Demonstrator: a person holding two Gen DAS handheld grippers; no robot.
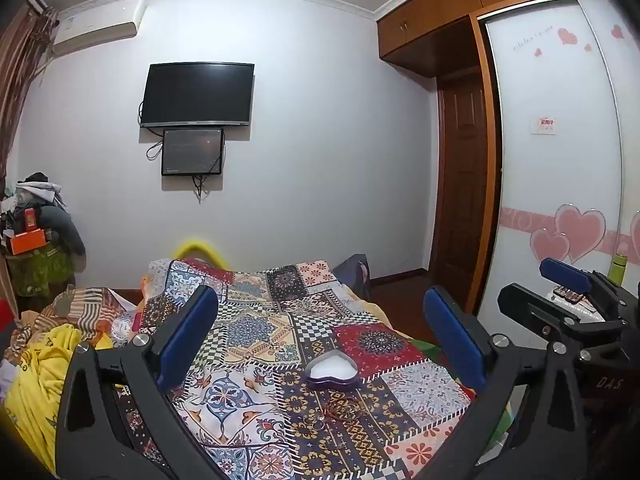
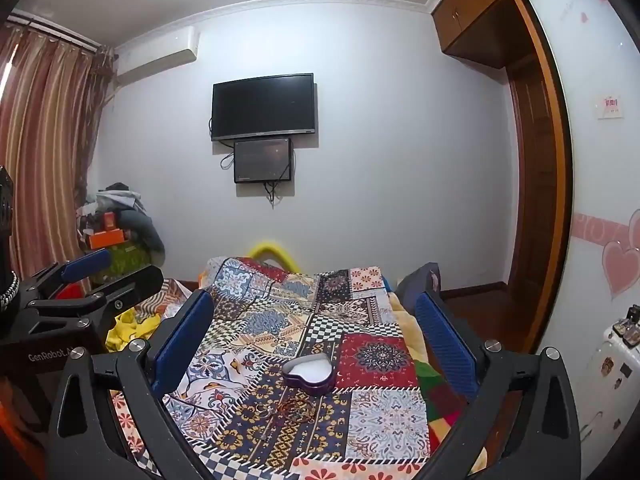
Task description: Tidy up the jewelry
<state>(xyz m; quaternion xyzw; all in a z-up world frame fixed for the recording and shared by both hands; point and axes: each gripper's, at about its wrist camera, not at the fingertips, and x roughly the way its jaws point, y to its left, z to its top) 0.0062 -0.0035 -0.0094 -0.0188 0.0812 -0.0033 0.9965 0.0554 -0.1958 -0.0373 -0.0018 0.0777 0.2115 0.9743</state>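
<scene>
Left gripper (image 1: pixel 320 336): jaws spread wide, nothing between the blue pads; held above the near end of the bed, pointing slightly downward along it.
Right gripper (image 2: pixel 314 334): jaws spread wide, nothing between them; held beside the left one, at about the same height and tilt.
Cross-view: each gripper shows at the edge of the other's view, the two set side by side and apart.
Bed (image 1: pixel 416 396): covered by a patchwork quilt (image 1: pixel 256 320) of many patterns; carries all task items.
Box (image 1: pixel 331 369): heart-shaped tin, purple wall, open, white lining; stands on the quilt ahead of both grippers, at the edge of a red patch.
Jewelry (image 1: pixel 340 400): a reddish beaded loop and small metal rings lie loose on the quilt just nearer than the box, not in it; piece count cannot be told against the busy pattern.
Contact: neither gripper touches box or jewelry.
Wall: a dark TV (image 1: pixel 197 95) with a smaller screen (image 1: pixel 192 151) below it; air conditioner (image 1: pixel 99 26) upper left.
Right side: wardrobe (image 1: pixel 560 152) with pink heart decals; brown door (image 1: pixel 464 200) beside it.
Left side: yellow cloth (image 1: pixel 36 384) heaped on the bed edge; pile of clothes and boxes (image 1: pixel 36 232) by the curtain (image 2: pixel 44 152).
</scene>
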